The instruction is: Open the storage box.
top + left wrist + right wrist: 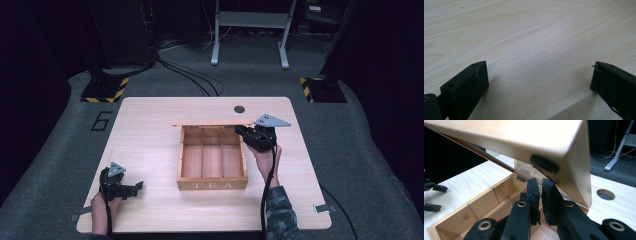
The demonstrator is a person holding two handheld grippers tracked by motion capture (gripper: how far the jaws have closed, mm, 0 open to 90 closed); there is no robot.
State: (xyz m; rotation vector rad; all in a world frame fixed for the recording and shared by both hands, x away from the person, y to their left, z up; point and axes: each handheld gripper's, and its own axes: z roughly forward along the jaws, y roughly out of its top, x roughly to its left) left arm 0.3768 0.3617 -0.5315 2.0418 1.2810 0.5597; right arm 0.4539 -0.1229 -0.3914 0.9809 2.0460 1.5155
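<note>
A wooden tea box [212,185] marked TEA stands mid-table, its three long compartments empty. Its lid [210,123] is raised on the far side and appears edge-on from above. My right gripper [245,132] is at the lid's right end. In the right gripper view its jaws [541,186] are shut with nothing between them, their tips up against the underside of the tilted lid [524,137] above the open box [449,222]. My left gripper [137,187] rests low at the front left of the table, open, with bare wood between its jaws [539,75].
A round cable hole [239,109] lies in the tabletop [150,140] just behind the lid. Grey carpet surrounds the table, with cables and metal stand legs [250,30] behind it. My left gripper's fingertips [439,188] show at far left beyond the box.
</note>
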